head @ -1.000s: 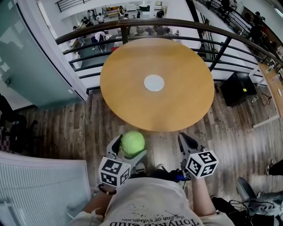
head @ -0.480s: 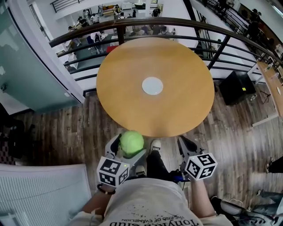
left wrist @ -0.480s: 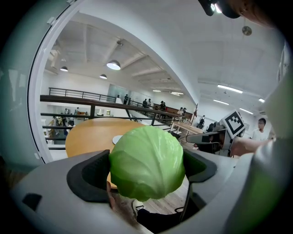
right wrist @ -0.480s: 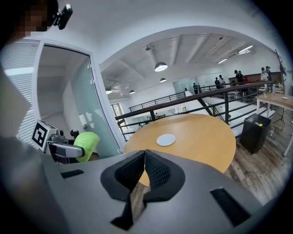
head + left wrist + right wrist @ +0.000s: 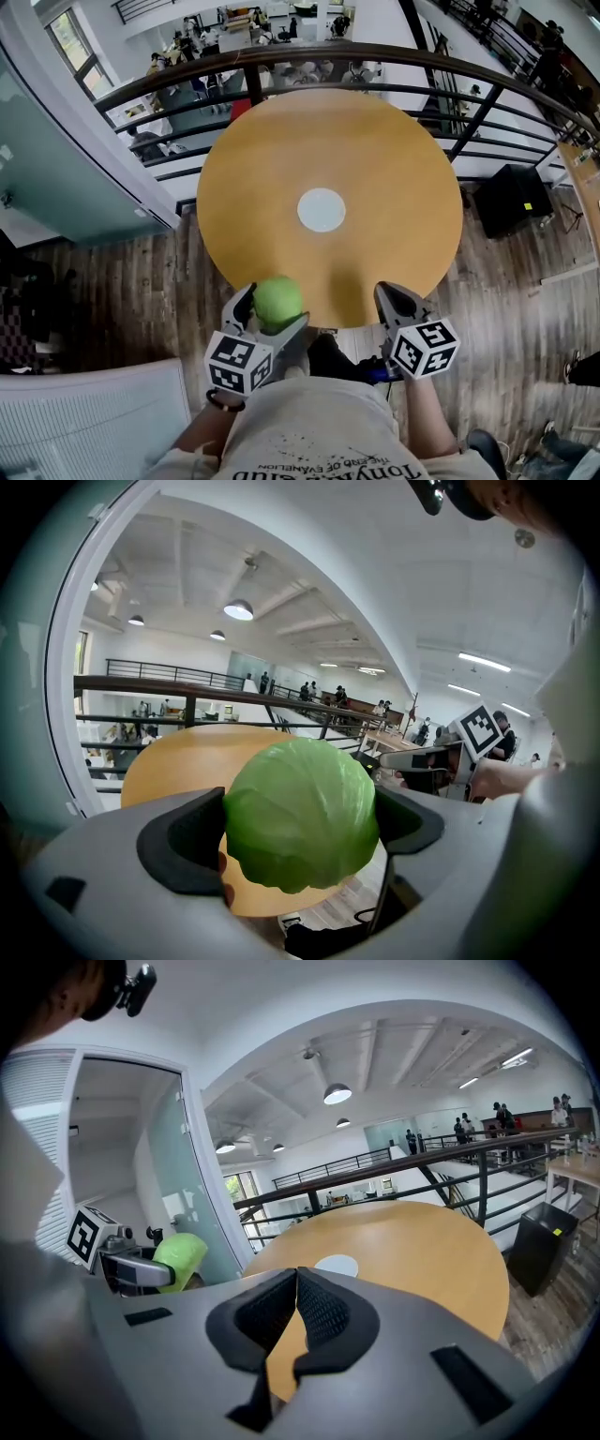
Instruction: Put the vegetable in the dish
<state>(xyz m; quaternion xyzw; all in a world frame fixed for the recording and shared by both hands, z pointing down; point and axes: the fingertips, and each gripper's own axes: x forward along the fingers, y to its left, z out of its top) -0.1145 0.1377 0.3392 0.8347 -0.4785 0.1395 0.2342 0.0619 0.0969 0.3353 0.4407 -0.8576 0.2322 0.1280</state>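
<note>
A round green cabbage (image 5: 278,300) (image 5: 302,813) sits clamped between the jaws of my left gripper (image 5: 272,314), held at the near edge of the round wooden table (image 5: 375,150). A small white dish (image 5: 322,210) (image 5: 336,1266) lies flat in the middle of that table, beyond both grippers. My right gripper (image 5: 394,298) (image 5: 296,1299) hangs at the table's near edge to the right, its jaws pressed together with nothing between them. From the right gripper view the cabbage (image 5: 180,1255) shows at the left.
A dark metal railing (image 5: 394,70) curves round the far side of the table, with a lower floor beyond it. A black bin (image 5: 512,198) stands at the right on the plank floor. A glass wall (image 5: 47,159) runs along the left.
The person has stepped forward: both grippers, with the cabbage still held in the left one, now reach the table's near edge. The dish looks closer.
</note>
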